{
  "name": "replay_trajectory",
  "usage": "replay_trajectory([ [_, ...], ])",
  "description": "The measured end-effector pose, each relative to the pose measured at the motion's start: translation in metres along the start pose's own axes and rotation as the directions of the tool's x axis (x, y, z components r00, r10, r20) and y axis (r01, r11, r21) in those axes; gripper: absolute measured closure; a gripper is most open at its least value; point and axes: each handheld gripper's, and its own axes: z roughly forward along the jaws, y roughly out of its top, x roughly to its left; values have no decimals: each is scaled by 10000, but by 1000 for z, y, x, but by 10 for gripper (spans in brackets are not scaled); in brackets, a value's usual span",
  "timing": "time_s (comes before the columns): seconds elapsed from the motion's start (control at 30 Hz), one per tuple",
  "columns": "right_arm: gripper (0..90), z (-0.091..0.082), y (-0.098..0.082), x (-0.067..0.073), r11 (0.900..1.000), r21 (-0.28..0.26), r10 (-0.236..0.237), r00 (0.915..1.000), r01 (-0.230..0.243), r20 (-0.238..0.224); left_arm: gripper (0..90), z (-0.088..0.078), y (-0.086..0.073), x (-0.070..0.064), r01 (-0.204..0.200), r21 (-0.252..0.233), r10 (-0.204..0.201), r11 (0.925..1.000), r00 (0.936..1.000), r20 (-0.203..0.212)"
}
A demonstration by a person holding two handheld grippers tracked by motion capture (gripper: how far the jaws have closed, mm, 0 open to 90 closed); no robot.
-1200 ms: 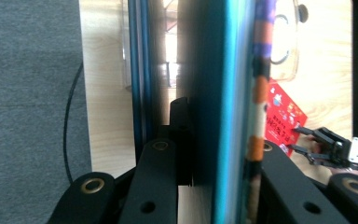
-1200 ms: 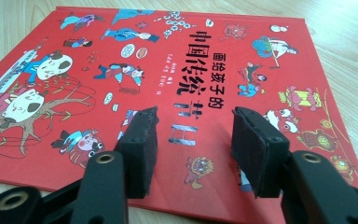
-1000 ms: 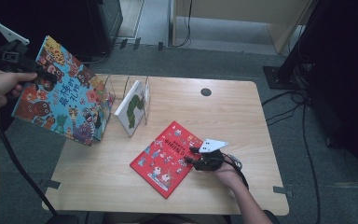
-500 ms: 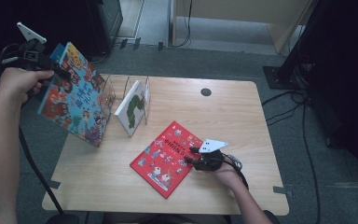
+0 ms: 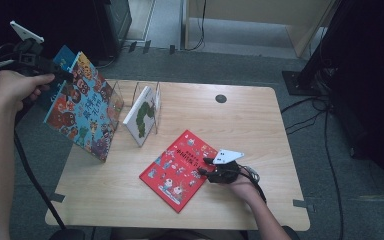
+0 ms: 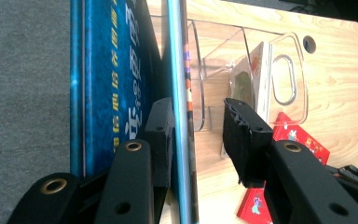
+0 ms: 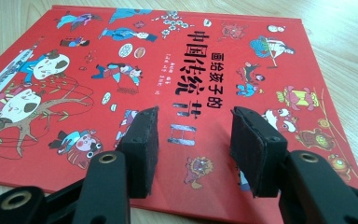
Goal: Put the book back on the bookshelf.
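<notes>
Left gripper [image 5: 62,76]: we see its jaws just opening, released around the blue book [image 5: 82,107], far left.
Right gripper [image 5: 206,169]: we find it released over the red book [image 5: 177,167], near right.

The left forearm comes in along the left edge of the high view, raised, with the left hand [image 5: 15,86] wrapped around the body of the left claw [image 5: 62,76], held up and pointing toward the right of that view. Its jaws have just been opening; in the left gripper view one pad lies against a thin edge between them while the other stands clear of it. The right forearm enters from the bottom, the right hand [image 5: 242,185] low over the surface behind the right claw [image 5: 204,167], which points left. Its jaws stand parted, seemingly resting lightly; contact is hard to judge.
</notes>
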Motion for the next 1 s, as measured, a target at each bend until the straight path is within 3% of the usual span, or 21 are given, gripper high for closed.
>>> replay_trajectory([
  [0.13, 523, 0, 0, 0, 10000, 4, 11, 10000, -11, -6, 620, -9, -1, -3, -153, -149, 153, 9998, 9999, -29],
  [0.2, 522, 0, 0, 0, 10000, -4, -10, 10000, 10, -11, 620, -17, -3, -2, -94, -256, 101, 9996, 9996, 274],
  [0.27, 521, 0, 0, 0, 10000, -5, 21, 10000, -21, -5, 627, -21, -4, -3, -146, -281, 155, 9995, 9995, 291],
  [0.43, 516, 0, 0, -1, 9999, -49, 134, 9999, -134, -37, 611, -25, -12, -9, -625, -315, 631, 9975, 9978, 198],
  [0.6, 509, -1, 0, -2, 9995, -41, 306, 9994, -307, -144, 601, -24, -21, -15, -544, -424, 560, 9976, 9978, 362],
  [0.67, 509, -2, 0, -2, 9992, 0, 400, 9991, -400, -121, 593, -23, -26, -21, -802, -428, 814, 9959, 9963, 289],
  [0.83, 509, -4, 0, -5, 9964, 83, 842, 9963, -841, -170, 580, -15, -40, -32, -1171, -412, 1199, 9923, 9900, 749],
  [1.0, 502, -5, 1, -4, 9954, 147, 951, 9954, -949, -137, 582, -6, -52, -42, -1504, -438, 1535, 9877, 9849, 803],
])
